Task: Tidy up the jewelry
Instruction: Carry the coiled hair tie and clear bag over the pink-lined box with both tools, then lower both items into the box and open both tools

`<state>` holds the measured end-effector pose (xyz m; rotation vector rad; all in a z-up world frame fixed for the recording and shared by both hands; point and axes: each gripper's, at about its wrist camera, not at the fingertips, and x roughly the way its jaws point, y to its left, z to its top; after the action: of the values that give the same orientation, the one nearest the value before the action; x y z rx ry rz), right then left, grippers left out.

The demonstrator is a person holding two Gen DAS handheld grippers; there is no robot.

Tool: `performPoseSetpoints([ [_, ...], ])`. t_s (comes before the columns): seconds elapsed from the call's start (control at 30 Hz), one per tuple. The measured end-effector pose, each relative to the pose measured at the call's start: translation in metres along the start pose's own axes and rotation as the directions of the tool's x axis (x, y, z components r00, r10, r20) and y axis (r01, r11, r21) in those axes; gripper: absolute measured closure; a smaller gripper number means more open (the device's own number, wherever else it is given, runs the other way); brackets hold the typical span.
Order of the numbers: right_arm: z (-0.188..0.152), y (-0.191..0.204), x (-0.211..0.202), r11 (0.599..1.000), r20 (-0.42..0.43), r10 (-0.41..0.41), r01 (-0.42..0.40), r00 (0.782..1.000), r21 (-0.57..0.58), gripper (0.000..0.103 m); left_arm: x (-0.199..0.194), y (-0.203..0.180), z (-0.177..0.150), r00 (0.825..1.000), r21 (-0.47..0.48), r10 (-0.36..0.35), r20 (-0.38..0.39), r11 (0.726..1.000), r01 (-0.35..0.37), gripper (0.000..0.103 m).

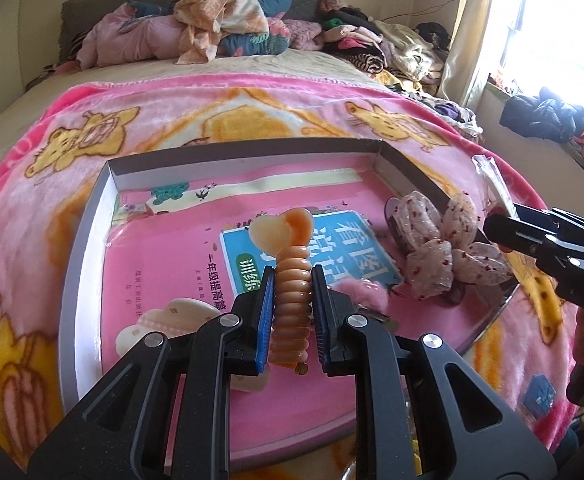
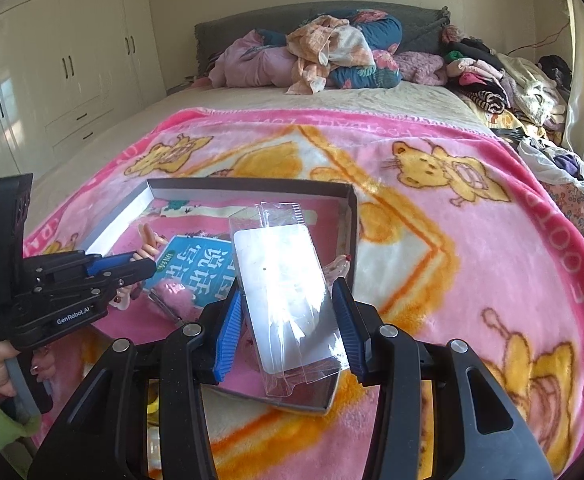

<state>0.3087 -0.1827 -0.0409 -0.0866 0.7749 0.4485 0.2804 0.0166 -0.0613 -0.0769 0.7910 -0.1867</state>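
clenching our left gripper [image 1: 292, 300] on one orange spiral hair tie [image 1: 291, 280], we grip one clear plastic packet [image 2: 282, 292] in the half-spread right gripper [image 2: 288, 320]. both hang over one shallow tray [image 1: 92, 216] on a pink blanket [image 2: 472, 240] covering the bed, where one pink bow [image 1: 444, 248] lies inside.

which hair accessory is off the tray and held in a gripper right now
The orange spiral hair tie with the heart charm, clamped in the left gripper. The speckled flower clip and cream claw clip lie in the tray.
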Motion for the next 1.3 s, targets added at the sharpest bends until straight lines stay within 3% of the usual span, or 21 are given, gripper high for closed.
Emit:
performPoseSetpoints([
  [0.63, -0.008, 0.002, 0.023, 1.000, -0.026, -0.002, 0.002, 1.000, 0.016, 0.058, 0.012, -0.004, -0.005, 1.000, 0.009, 0.005, -0.025, 1.000, -0.005, 0.091],
  [1.07, -0.013, 0.005, 0.013, 1.000, -0.015, 0.001, -0.001, 1.000, 0.008, 0.039, 0.009, -0.005, -0.006, 1.000, 0.002, -0.001, -0.020, 1.000, 0.001, 0.091],
  [1.23, -0.014, 0.009, 0.005, 1.000, 0.001, -0.003, 0.003, 1.000, -0.003, 0.030, 0.001, -0.008, -0.006, 1.000, 0.005, -0.003, -0.005, 1.000, 0.003, 0.073],
  [1.3, -0.014, 0.010, 0.000, 1.000, 0.010, -0.009, 0.009, 1.000, -0.006, 0.027, -0.002, -0.008, -0.006, 1.000, 0.005, -0.005, -0.002, 1.000, 0.005, 0.071],
])
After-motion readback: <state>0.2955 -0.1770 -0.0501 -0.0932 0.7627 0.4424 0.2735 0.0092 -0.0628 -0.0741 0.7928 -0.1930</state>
